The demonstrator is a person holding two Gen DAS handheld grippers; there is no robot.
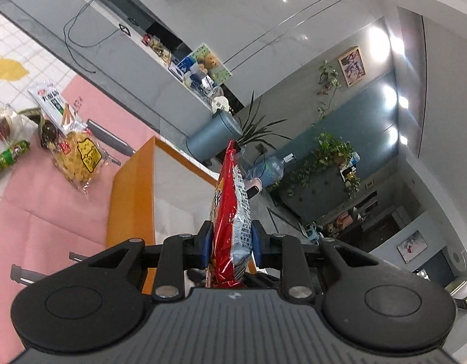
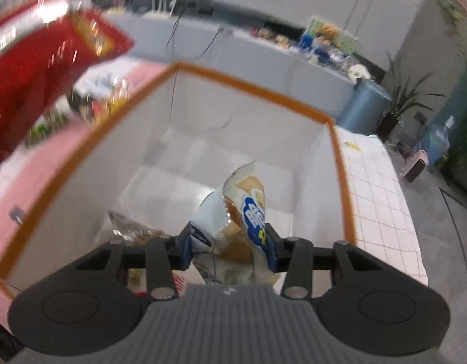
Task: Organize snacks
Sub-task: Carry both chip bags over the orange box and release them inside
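On my left wrist view, loose snacks sit at ten o'clock on the pink worktop (image 1: 51, 200): a green tube (image 1: 8, 159), a white packet (image 1: 51, 103) with lettering too small to read, and a clear bag with a yellow label (image 1: 78, 159). My left tool (image 1: 231, 242) is clamped on a red bag (image 1: 231, 212) held upright; its print is unreadable. My right tool (image 2: 230, 242) grips a white snack pack (image 2: 233, 227) with blurred blue lettering, inside the orange-rimmed box (image 2: 251, 86).

Table (image 1: 8, 42) (tiled): mat (image 1: 45, 206), box (image 1: 133, 188).
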